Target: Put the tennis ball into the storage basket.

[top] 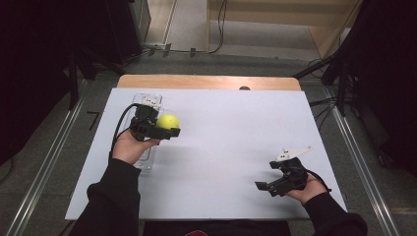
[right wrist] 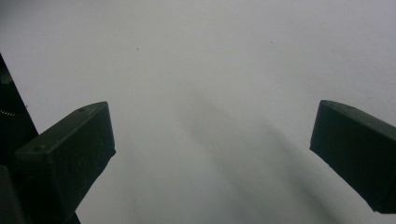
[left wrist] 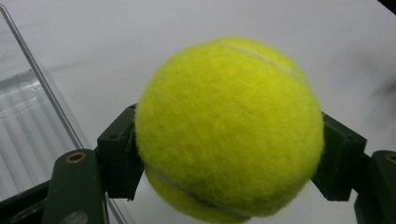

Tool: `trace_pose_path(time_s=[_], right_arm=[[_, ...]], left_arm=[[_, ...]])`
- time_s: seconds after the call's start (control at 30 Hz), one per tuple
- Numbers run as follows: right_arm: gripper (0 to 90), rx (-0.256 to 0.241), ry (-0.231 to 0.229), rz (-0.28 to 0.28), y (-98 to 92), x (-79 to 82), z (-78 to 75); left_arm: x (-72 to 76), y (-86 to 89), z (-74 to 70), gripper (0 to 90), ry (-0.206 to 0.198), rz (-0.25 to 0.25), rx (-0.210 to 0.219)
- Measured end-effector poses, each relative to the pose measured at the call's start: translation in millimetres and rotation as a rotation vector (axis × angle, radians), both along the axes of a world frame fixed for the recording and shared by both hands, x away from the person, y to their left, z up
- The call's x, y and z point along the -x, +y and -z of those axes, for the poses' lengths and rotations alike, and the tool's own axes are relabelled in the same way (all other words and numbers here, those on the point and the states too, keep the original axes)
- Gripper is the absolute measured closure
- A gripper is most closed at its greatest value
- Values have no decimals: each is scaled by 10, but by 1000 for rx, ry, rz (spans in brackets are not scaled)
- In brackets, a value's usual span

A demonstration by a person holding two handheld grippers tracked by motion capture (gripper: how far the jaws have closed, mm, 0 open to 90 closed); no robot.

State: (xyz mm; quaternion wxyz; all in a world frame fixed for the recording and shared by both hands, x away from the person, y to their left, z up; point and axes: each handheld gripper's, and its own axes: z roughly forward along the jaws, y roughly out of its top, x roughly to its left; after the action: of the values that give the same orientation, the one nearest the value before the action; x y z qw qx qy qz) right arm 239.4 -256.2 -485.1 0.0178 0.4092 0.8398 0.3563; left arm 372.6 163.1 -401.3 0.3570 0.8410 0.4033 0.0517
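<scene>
Left gripper: clamped on the ball; in the left gripper view the jaws press its two flanks, ball seated between the pads.
Ball place: in the left gripper, held just above the tabletop as far as the high view lets me judge; not resting on it.
Key relation: clear tray lies directly behind and under the left gripper, toward the wrist side; in the left gripper view the tray edge runs just left of the left jaw. Ball sits beyond that edge, over bare tabletop.
Tray axis: long side runs away from the person, parallel with the left forearm.
Nearer hand: left, plainly; right gripper is well apart, low at the near right edge.
Right gripper state: jaws spread wide, nothing between them, pointing at blank tabletop.
Hidden: tray's middle covered by the left hand; ball's underside and its gap to the tabletop hard to judge; tray contents cannot be told.
</scene>
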Motion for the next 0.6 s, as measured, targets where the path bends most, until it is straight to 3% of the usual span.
trace_pose_path(time_s=[0.6], right_arm=[[0,0,-1,-1,0,1,-1]], left_arm=[[-24,137,-38,256,-4,-45,13]])
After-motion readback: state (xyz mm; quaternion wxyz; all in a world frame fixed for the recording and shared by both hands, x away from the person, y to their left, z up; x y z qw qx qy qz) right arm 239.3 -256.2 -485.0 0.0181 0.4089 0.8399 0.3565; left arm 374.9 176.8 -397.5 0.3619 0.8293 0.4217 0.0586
